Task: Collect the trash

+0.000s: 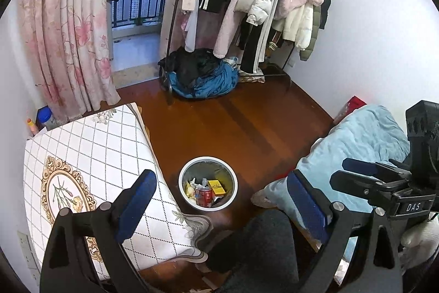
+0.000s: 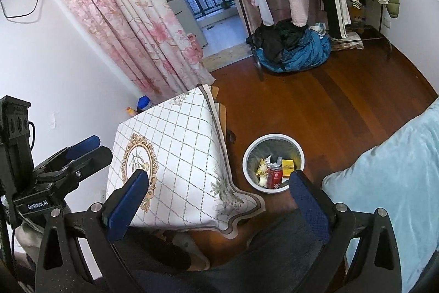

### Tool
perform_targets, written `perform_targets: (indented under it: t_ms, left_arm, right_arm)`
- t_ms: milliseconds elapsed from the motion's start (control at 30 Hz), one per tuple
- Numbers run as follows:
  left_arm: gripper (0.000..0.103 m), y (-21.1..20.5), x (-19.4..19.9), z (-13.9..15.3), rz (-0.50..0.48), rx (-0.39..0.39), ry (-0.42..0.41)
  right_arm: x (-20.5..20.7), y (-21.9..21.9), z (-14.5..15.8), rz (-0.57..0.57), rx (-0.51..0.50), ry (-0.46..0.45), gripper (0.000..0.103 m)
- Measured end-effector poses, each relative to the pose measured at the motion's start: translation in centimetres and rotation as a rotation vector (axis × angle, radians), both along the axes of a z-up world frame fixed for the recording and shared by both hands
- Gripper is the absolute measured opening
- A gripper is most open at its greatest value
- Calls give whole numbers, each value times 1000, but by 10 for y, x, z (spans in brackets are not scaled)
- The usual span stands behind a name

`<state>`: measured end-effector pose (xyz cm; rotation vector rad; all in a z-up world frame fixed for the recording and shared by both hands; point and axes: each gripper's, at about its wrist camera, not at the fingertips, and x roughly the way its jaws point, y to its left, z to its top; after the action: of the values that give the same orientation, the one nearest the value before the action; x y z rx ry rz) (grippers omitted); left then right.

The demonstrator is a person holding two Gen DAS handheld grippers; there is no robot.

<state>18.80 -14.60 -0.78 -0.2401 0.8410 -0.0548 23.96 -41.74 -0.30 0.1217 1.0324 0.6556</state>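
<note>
Bin [image 1: 208,206]: on the floor at 6 o'clock, already holding a red can [image 1: 205,196], yellow box and wrappers.
Jaws: both grippers wide, empty.
Left: no loose trash visible; likely finished.

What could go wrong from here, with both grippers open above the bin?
1. The small white round trash bin on the wooden floor already holds a red drink can, a yellow box and wrappers; more trash might spill over.
2. The grid-patterned white tablecloth hangs near the bin, so the empty left gripper or right gripper could snag it when reaching down.
</note>
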Motion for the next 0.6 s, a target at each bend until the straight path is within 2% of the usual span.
perform_targets:
  t_ms: [433,600]
  left_arm:
    - [97,-8,-1,-1,-13,-10,7]
    - [101,-11,1,-2,-26,-22,15]
  right_arm:
    - [-1,-3,-1,-5,6,17,103]
    - [-2,-4,0,-6,7,26,103]
